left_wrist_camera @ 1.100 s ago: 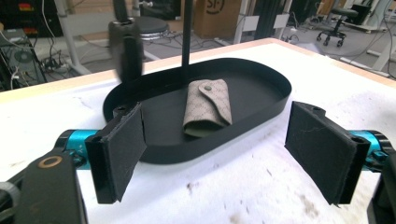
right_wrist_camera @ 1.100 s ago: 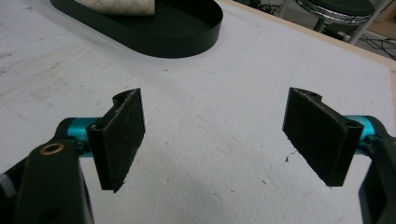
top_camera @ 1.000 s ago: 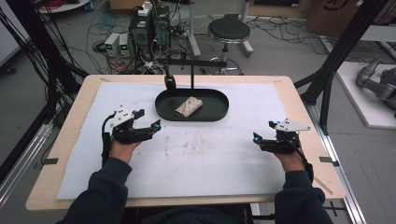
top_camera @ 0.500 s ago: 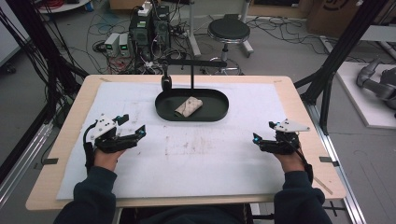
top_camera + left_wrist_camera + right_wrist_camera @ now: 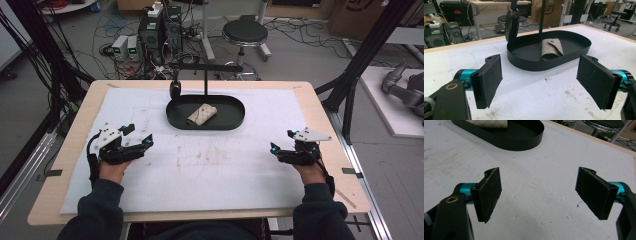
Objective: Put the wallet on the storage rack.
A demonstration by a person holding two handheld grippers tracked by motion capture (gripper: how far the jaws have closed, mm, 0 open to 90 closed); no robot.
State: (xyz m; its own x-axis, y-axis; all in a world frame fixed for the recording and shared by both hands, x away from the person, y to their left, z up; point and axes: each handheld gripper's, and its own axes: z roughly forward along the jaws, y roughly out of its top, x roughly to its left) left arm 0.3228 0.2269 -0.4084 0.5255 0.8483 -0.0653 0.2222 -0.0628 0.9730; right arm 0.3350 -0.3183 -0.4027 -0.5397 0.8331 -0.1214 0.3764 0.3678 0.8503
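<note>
Rolled cloth [image 5: 202, 114], beige and lightly patterned, lies inside the black oval tray [image 5: 229, 121] at the far middle of the table, a little left of the tray's centre, tilted on a diagonal. In the left gripper view the cloth [image 5: 551, 48] shows as a folded bundle with one small button-like dot on its flap; any print on it is too blurred to read. A thin black stand [image 5: 206, 75] rises from the tray's far edge, and a dark rounded piece [image 5: 175, 89] hangs from its arm just over the tray's left rim.

Left gripper [image 5: 149, 142] sits on the white mat [image 5: 210, 165] at the near left, well apart from the tray, jaws spread wide with nothing between them. Right gripper [image 5: 273, 149] rests at the near right, also well clear, jaws released and empty.

Readable writing is scarce: a cardboard box [image 5: 552, 10] behind the table carries large letters, blurred, something like "SF". The mat shows brown smudges around its middle.
</note>
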